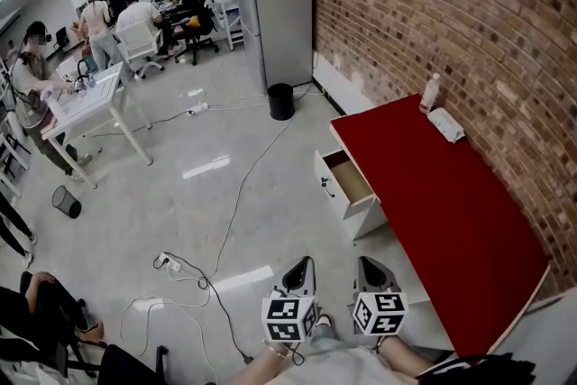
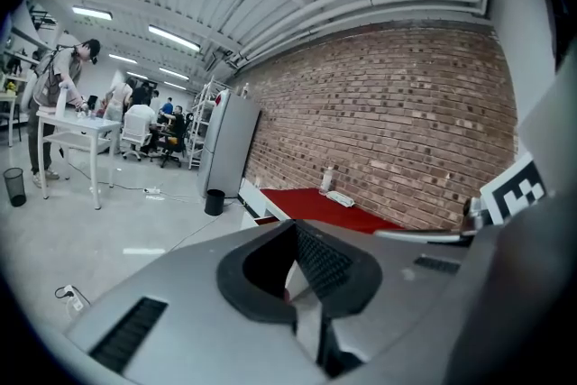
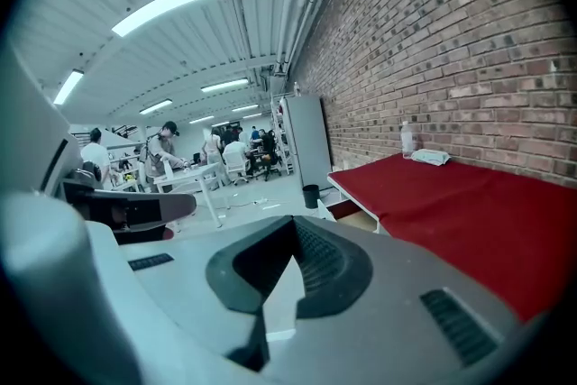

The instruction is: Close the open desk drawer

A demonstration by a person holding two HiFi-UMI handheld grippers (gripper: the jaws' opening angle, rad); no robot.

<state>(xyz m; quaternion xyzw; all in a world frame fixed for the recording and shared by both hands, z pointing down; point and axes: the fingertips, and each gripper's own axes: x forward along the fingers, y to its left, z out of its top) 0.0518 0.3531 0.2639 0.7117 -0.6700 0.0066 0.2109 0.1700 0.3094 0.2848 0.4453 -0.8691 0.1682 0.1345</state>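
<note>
Red-topped long white desk point(image 1: 451, 203) runs along the brown brick wall point(image 1: 451, 13), its long side parallel to the bricks. Its front edge borders a broad stretch of pale grey polished floor point(image 1: 171, 203), and that side gives the open room. 1 thin dark cable point(image 1: 236, 212) trails over the floor left of the drawer, apart from it.

The open white drawer with a tan inside point(image 1: 347, 180) sits under the desk's front edge, toward the far end. It juts out at right angles from the desk toward the open floor. Its white front panel (with a small dark handle) faces that floor, and the panel's long axis lies parallel to the desk's edge.

Past the desk's far corner stand a small black round bin point(image 1: 280, 101) and a tall grey metal cabinet point(image 1: 279, 9). On the far end of the top, 1 clear plastic bottle point(image 1: 431, 93) stands upright near a folded white cloth point(image 1: 447, 123).

The 2 grippers hang side by side over the floor by the desk's near end, well short of the drawer. The left gripper point(image 1: 303, 264) has its jaws pressed together with nothing between them, and so has the right gripper point(image 1: 364, 264).
</note>
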